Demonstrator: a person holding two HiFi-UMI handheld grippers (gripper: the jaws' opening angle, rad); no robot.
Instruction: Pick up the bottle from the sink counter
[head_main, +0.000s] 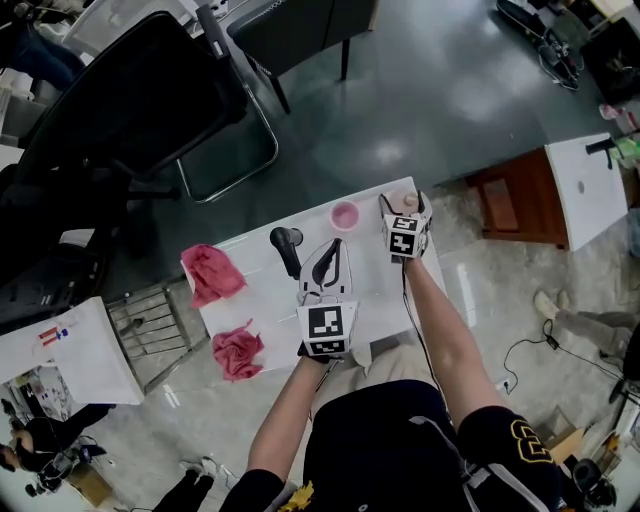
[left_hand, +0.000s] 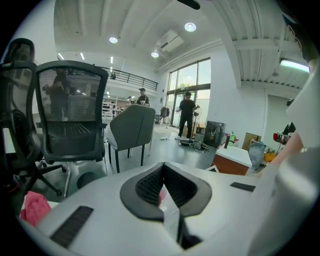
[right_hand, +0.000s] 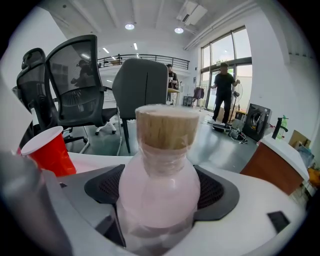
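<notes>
A pale pink bottle (right_hand: 160, 185) with a cork-coloured cap (right_hand: 167, 127) stands upright between my right gripper's black pads, and the right gripper (right_hand: 160, 197) is shut on its body. In the head view the bottle (head_main: 408, 203) and right gripper (head_main: 405, 218) sit at the far right corner of the white table (head_main: 260, 300). My left gripper (head_main: 325, 262) hovers over the table's middle, its jaws together with nothing held. In the left gripper view its pads (left_hand: 145, 187) meet in a narrow V.
A red cup (right_hand: 47, 150) stands left of the bottle, also seen as the cup (head_main: 345, 216). A black handled device (head_main: 287, 248) and two pink cloths (head_main: 212, 272) (head_main: 238, 350) lie on the table. Office chairs (head_main: 130, 110) stand beyond it, a wooden cabinet (head_main: 520, 200) to the right.
</notes>
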